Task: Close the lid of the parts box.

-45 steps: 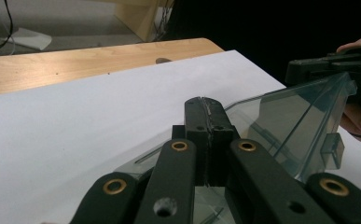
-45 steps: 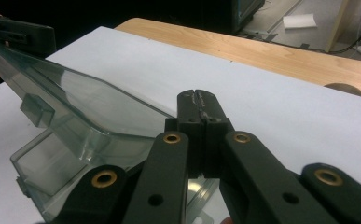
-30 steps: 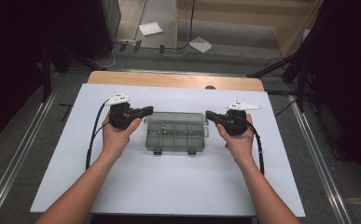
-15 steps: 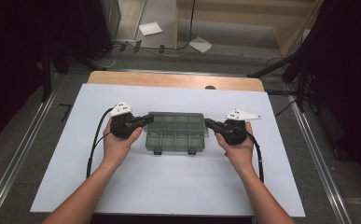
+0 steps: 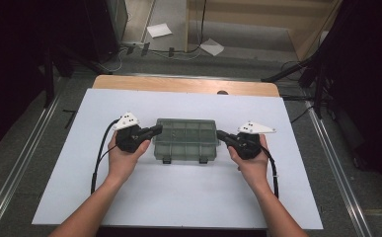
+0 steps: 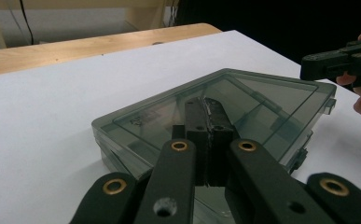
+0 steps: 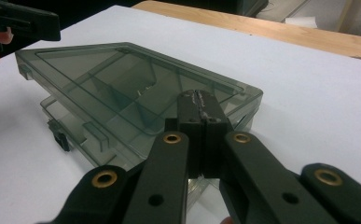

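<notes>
One flat, rectangular organiser box [image 5: 186, 139] of smoky grey-green see-through plastic lies near the middle of the table [image 5: 178, 197], its long side across the person's view. The lid is smooth and glossy with a raised rim, and it sits down on the base. Through it thin dividing walls show, cutting the inside into a grid of small compartments; what lies in them cannot be made out. Two small dark latches [image 5: 167, 160] sit on the near long edge, and the corners are squared with small tabs.

Two black tongs flank the box, one at each short end. The left tongs [image 5: 157, 130] point at the far-left corner of the box, and in the left gripper view their tips [image 6: 208, 108] hover over that corner of the lid; the jaws are clenched together with nothing between them. The right tongs [image 5: 221, 135] point at the right end, over its corner in the right gripper view [image 7: 197, 103], likewise pressed tight and empty. Whether either tip touches the plastic cannot be told.

Each is carried by a bare hand, the left hand [image 5: 124, 160] and the right hand [image 5: 251, 165], and each bears a pale three-cornered plate and a trailing black cable.

The table has a matt white sheet over a light wooden top [image 5: 178, 85] showing along the far edge
</notes>
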`<action>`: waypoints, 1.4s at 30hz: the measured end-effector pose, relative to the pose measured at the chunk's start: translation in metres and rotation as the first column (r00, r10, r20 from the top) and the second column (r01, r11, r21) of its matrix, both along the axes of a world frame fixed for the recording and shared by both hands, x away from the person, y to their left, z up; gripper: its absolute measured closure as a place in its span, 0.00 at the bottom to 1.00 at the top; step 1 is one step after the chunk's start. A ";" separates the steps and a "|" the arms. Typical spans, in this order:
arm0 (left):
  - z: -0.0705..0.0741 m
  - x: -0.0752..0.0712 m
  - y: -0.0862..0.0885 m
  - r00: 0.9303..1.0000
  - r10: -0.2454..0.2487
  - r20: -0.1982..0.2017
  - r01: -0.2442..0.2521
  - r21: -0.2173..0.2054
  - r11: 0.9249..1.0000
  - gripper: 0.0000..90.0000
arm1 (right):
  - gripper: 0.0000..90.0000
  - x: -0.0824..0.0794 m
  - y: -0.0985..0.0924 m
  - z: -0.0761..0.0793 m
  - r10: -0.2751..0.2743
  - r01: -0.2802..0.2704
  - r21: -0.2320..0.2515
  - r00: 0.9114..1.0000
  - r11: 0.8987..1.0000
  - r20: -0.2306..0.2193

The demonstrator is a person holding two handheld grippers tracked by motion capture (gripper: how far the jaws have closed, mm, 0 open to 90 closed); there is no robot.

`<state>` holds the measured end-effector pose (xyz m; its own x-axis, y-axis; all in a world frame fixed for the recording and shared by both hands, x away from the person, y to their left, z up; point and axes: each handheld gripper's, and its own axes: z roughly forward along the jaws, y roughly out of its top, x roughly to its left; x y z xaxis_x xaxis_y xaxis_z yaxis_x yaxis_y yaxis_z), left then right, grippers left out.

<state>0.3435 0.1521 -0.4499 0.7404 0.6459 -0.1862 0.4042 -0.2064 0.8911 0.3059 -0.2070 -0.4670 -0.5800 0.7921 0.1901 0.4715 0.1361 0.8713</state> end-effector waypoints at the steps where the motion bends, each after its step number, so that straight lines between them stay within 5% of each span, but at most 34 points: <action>1: -0.001 -0.001 0.000 1.000 -0.004 0.000 0.004 0.000 1.000 1.00 | 1.00 0.000 0.000 0.000 0.001 -0.001 -0.002 1.000 1.000 0.004; 42: -0.038 -0.034 0.008 0.999 0.021 -0.029 -0.018 0.083 0.996 1.00 | 1.00 -0.029 0.007 -0.024 0.010 -0.010 -0.036 1.000 0.999 -0.012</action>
